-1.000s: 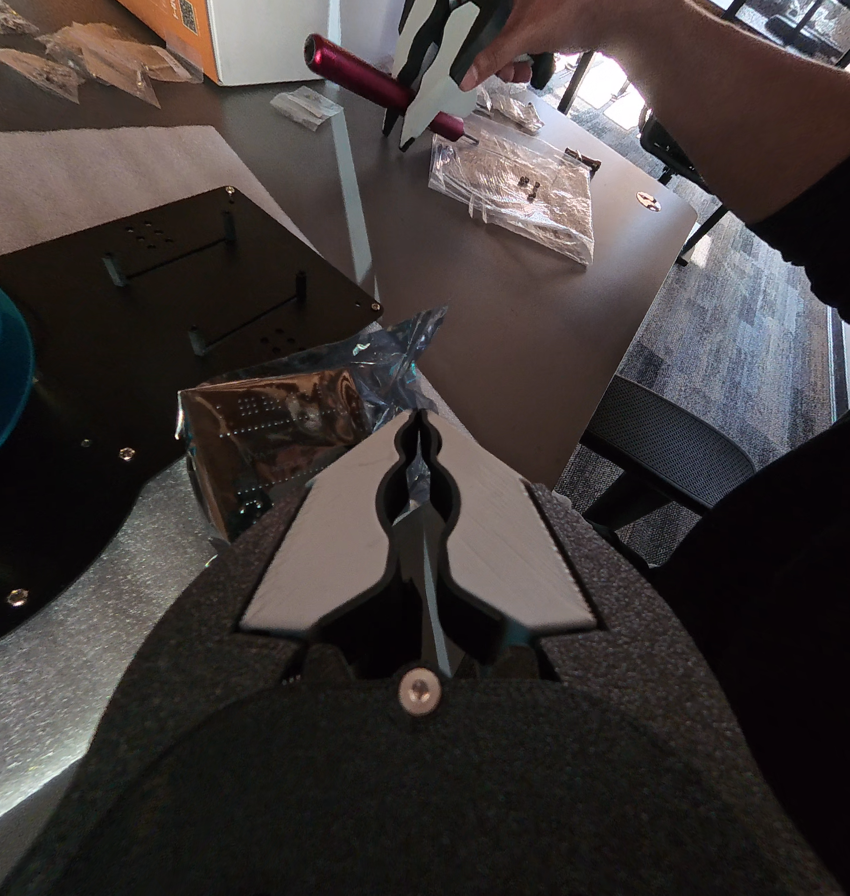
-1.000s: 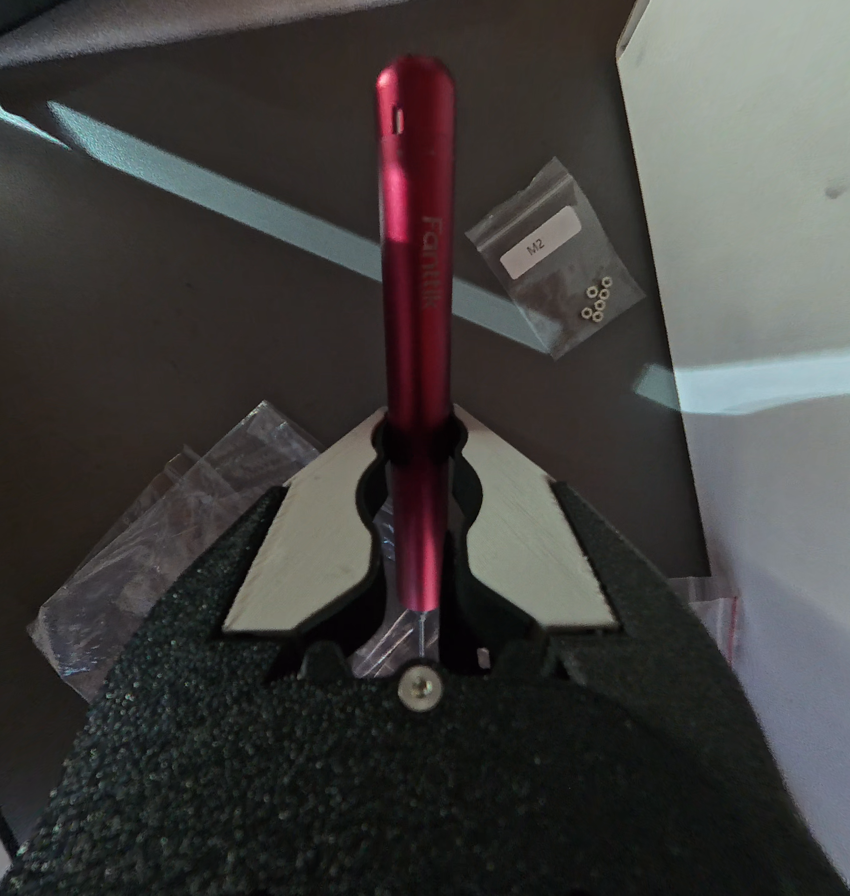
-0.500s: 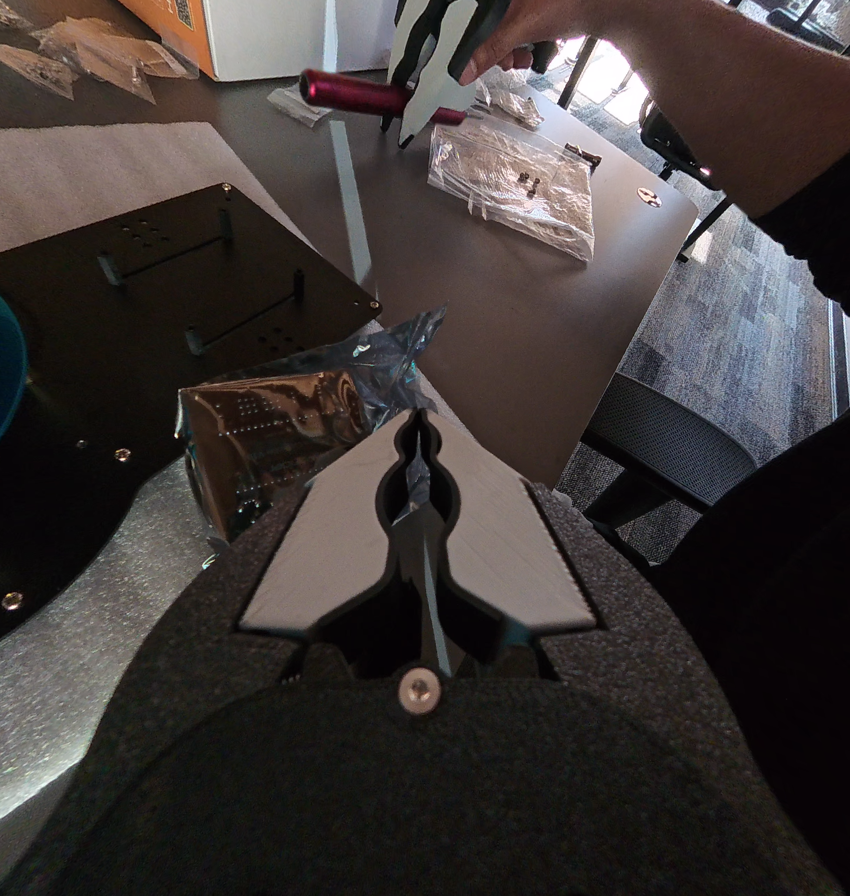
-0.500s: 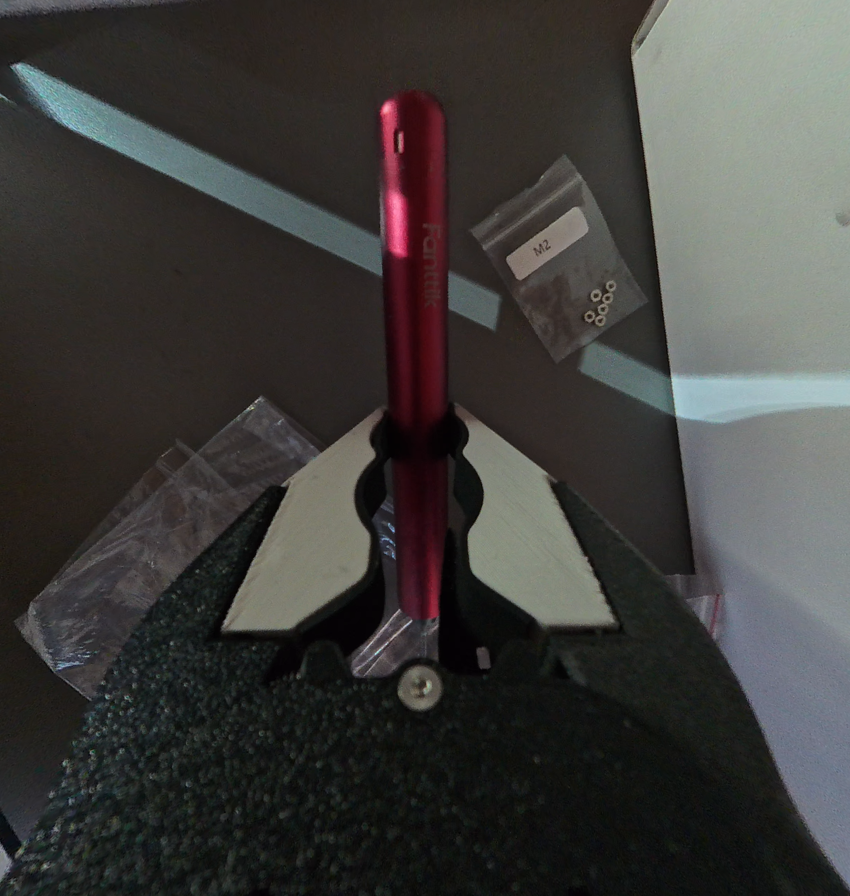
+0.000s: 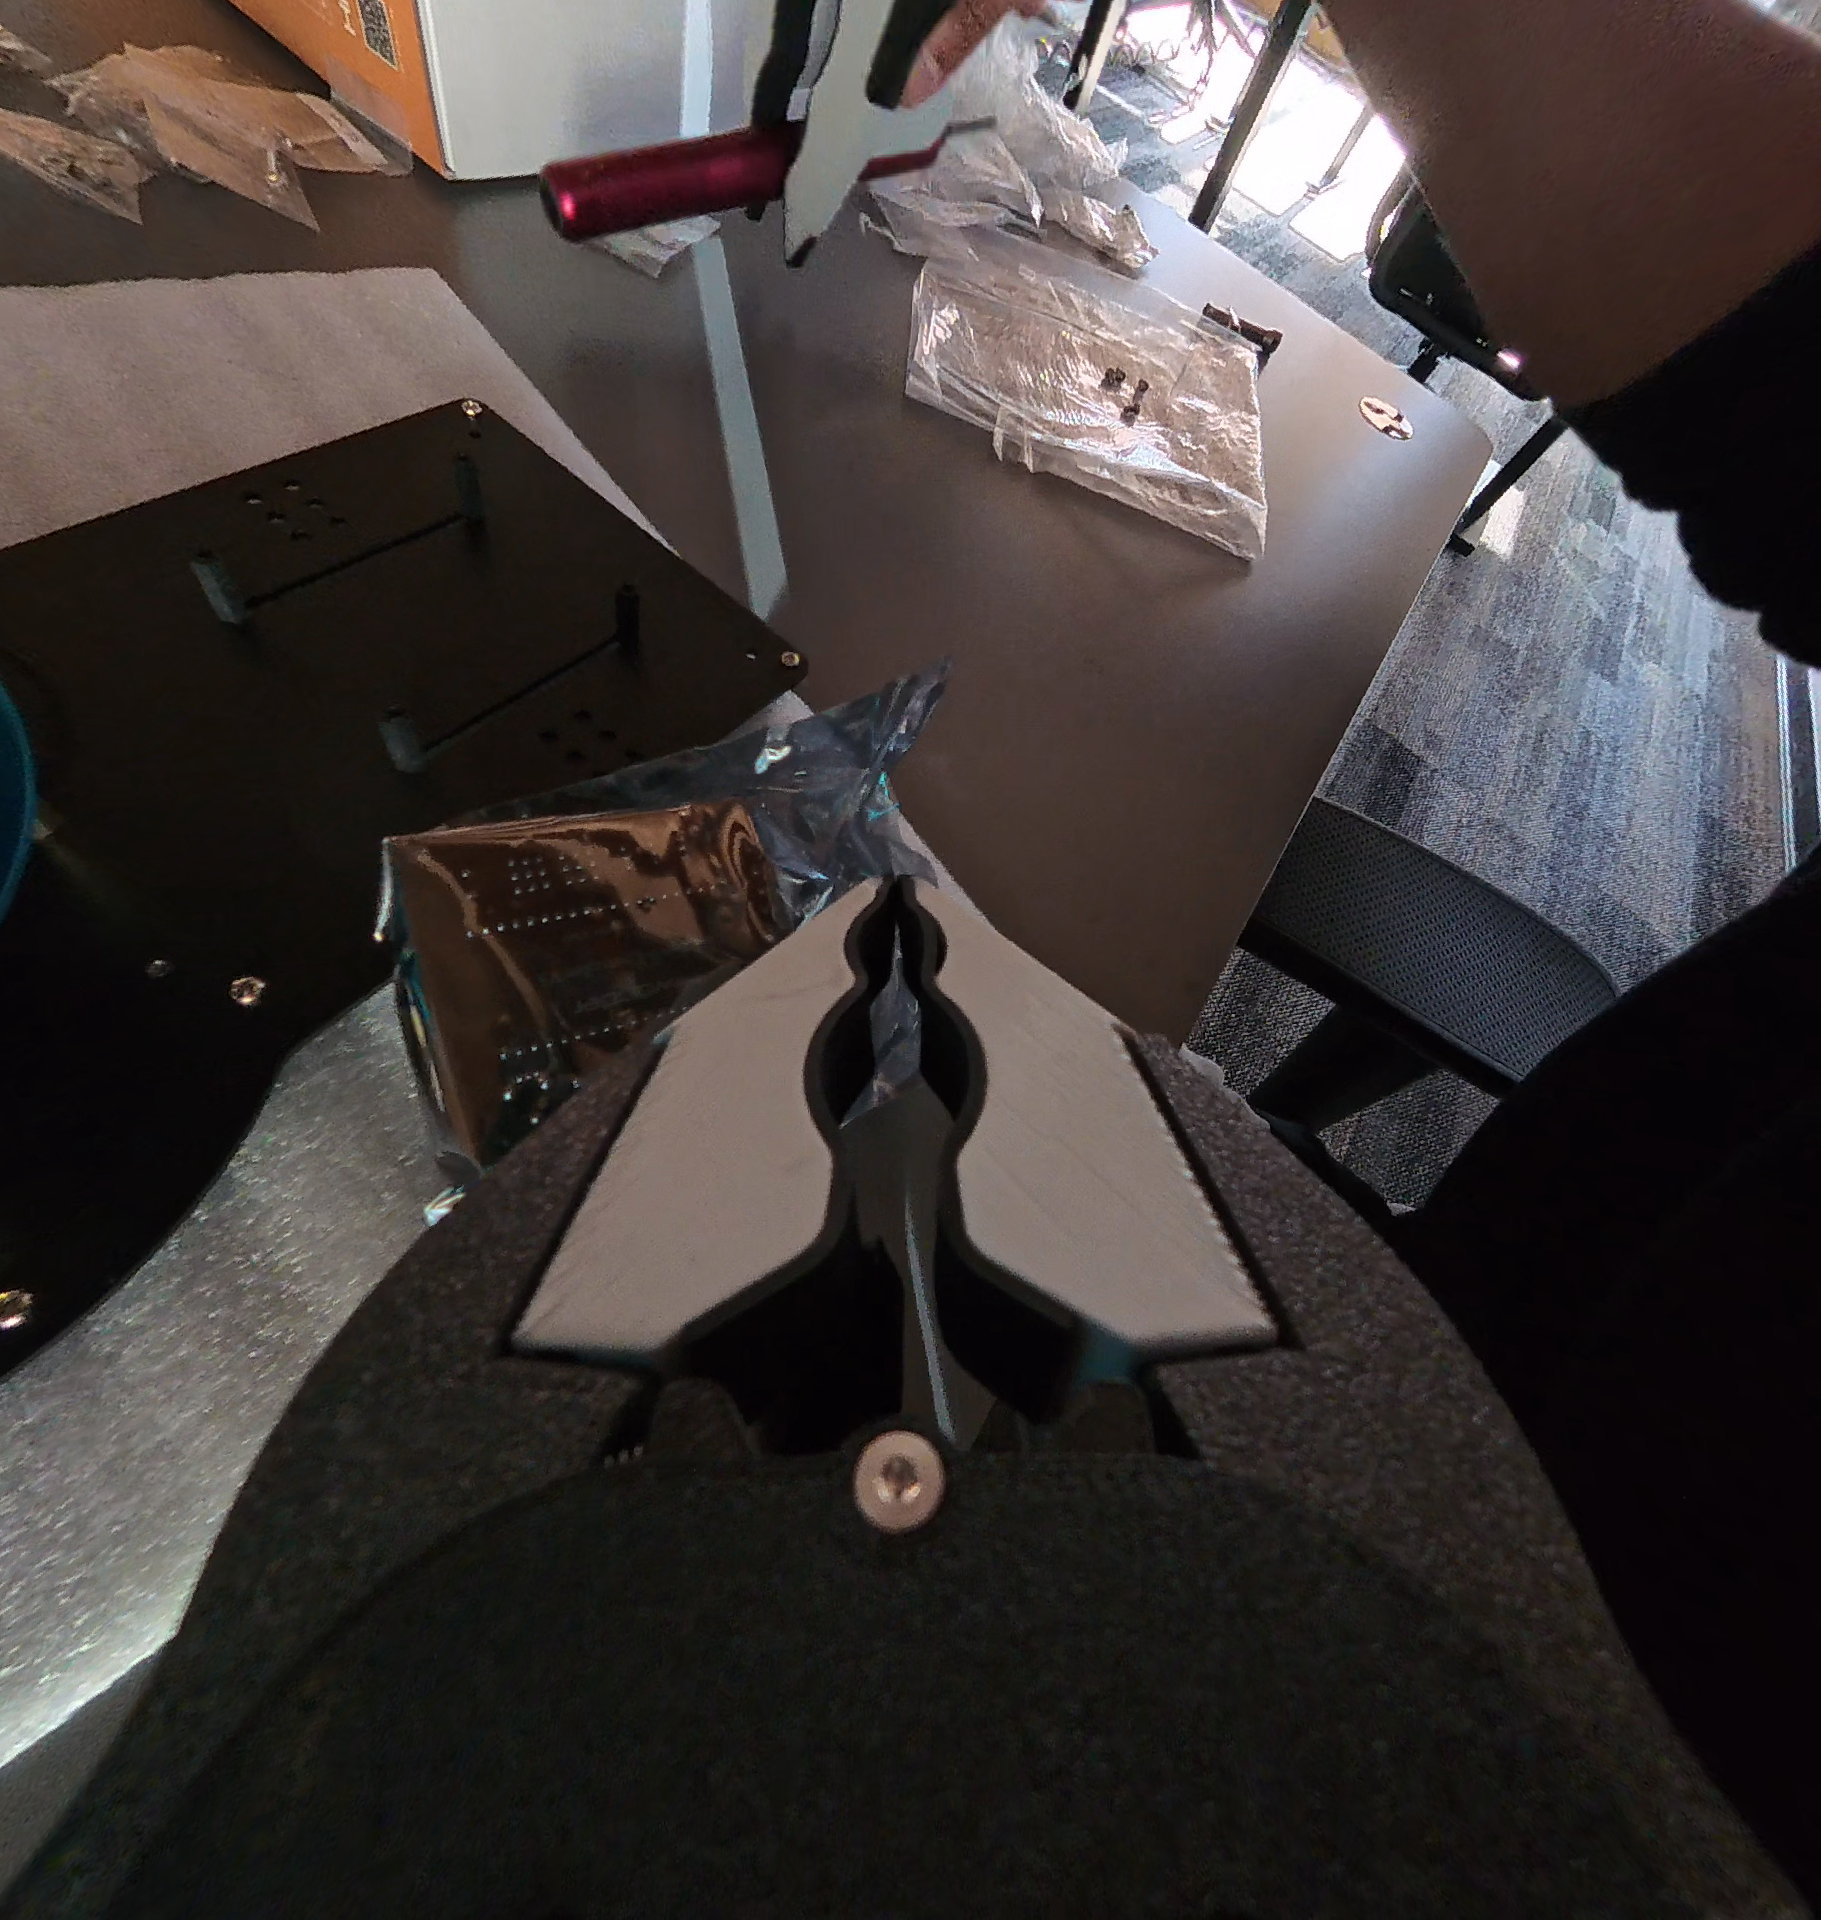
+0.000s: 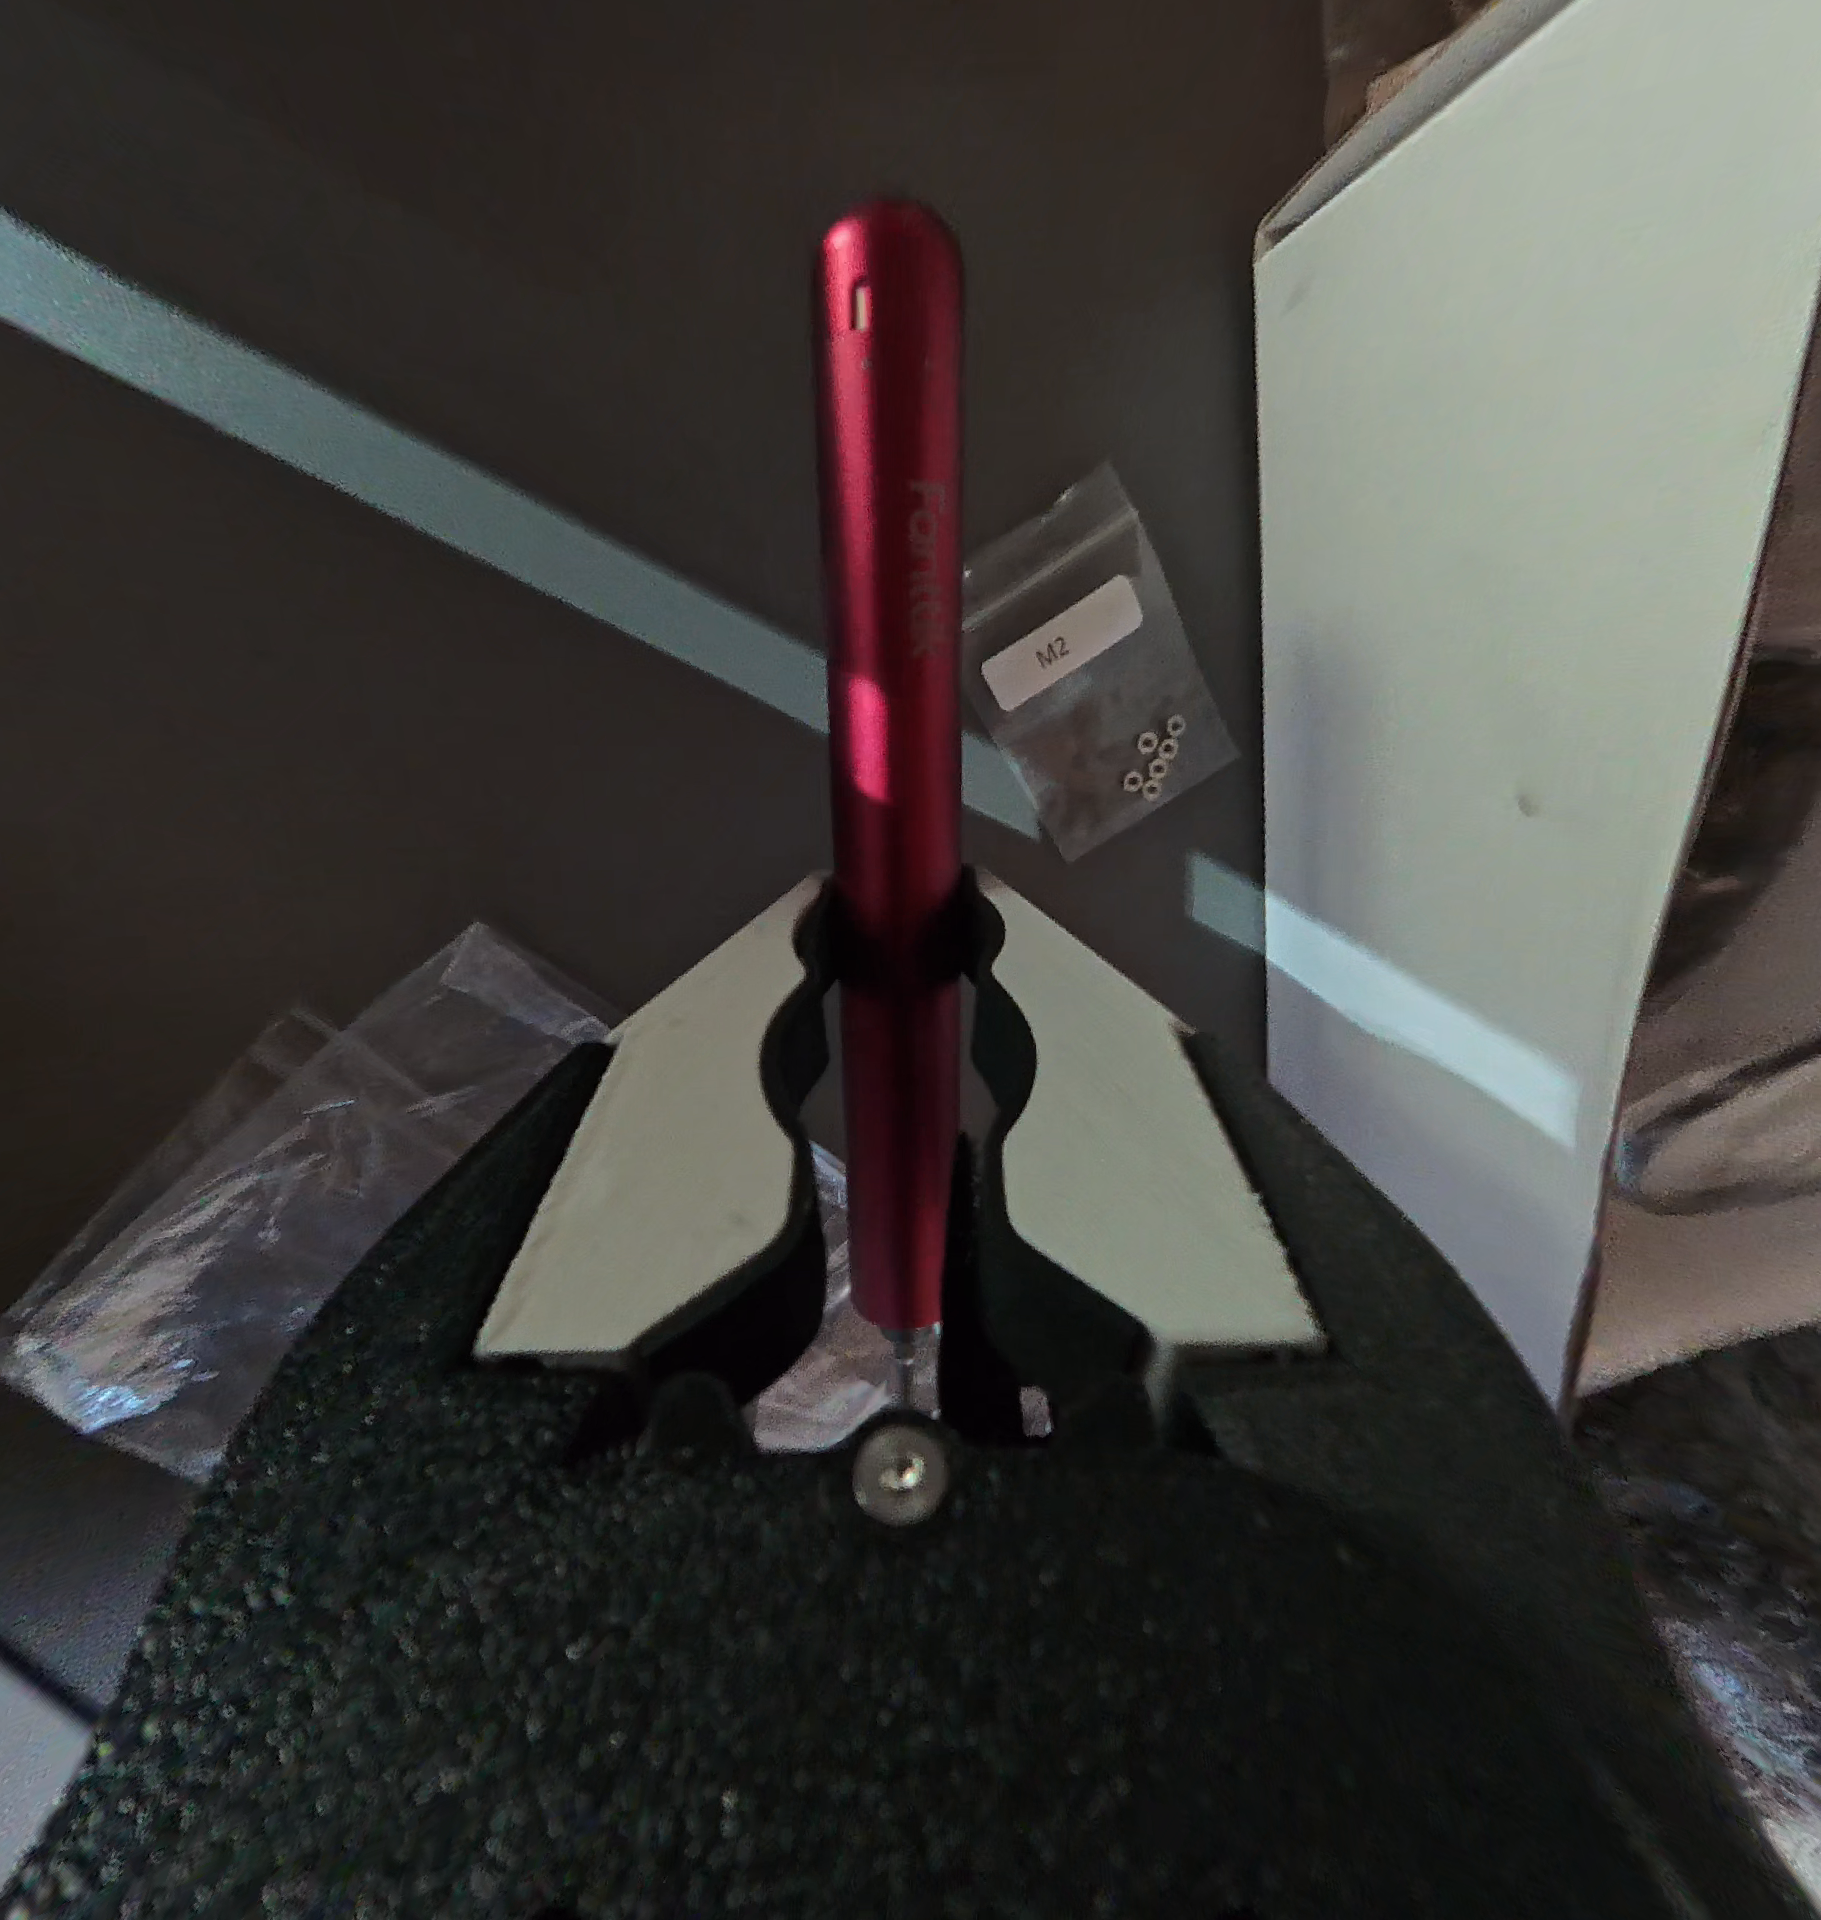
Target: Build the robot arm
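L wrist view: left gripper [image 5: 901, 904] has its tongs clenched, tips together, w/ crinkled film of the silver antistatic bag [image 5: 594, 935] caught between them; the bag sits just ahead of the fingers, partly over a foam sheet [image 5: 158, 1403] and touching the edge of a black plate [image 5: 366, 644] w/ standoffs. Teal thing at far left edge, can't tell what it is. Farther off, up top, right gripper [image 5: 812, 156] hangs above the table [image 5: 1041, 675], grasping a red screwdriver [image 5: 667, 182]; here the tool's long axis runs approx. level, butt end to the view's left. Near it: clear bag of screws [image 5: 1093, 405], orange-and-white box [image 5: 490, 83]; the person's arm [image 5: 1560, 208] crosses the top right. R wrist view: right gripper [image 6: 895, 914] is clenched round the red screwdriver [image 6: 890, 623] at its notched tips. Long axis lies straight along the fingers; rounded butt end points away from the cam, thin bit end points back toward the cam, between the fingers near their base. Below it, apart: dark table [image 6: 366, 623], small zip bag [image 6: 1093, 675] w/ white label and tiny metal rings, white box [image 6: 1457, 623] to the right, clear bags [image 6: 262, 1195] lower left.
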